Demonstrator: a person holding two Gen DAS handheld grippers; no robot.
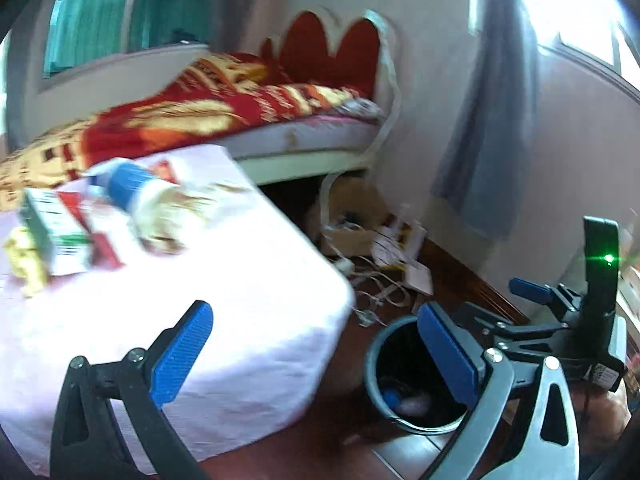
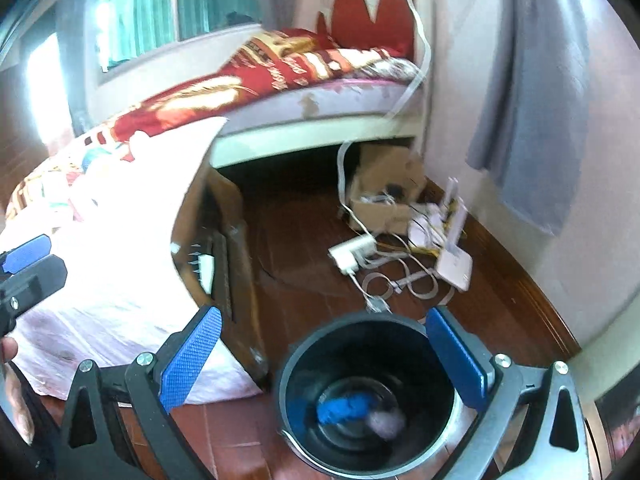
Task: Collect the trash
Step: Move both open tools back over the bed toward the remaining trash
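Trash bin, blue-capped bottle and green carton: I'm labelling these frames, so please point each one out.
Trash bin (image 2: 286, 376): right wrist view, left rim.
Blue-capped bottle (image 1: 130, 186): left wrist view, blue cap.
Green carton (image 1: 56, 224): left wrist view, front face.

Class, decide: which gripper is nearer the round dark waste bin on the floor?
Right. The right gripper hangs open directly above the round dark waste bin; the left gripper sits open beside it, toward the pink-covered table.

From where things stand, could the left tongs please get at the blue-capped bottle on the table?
Probably yes: the left tongs are open and empty, and bare pink tablecloth lies between them and the blue-capped bottle.
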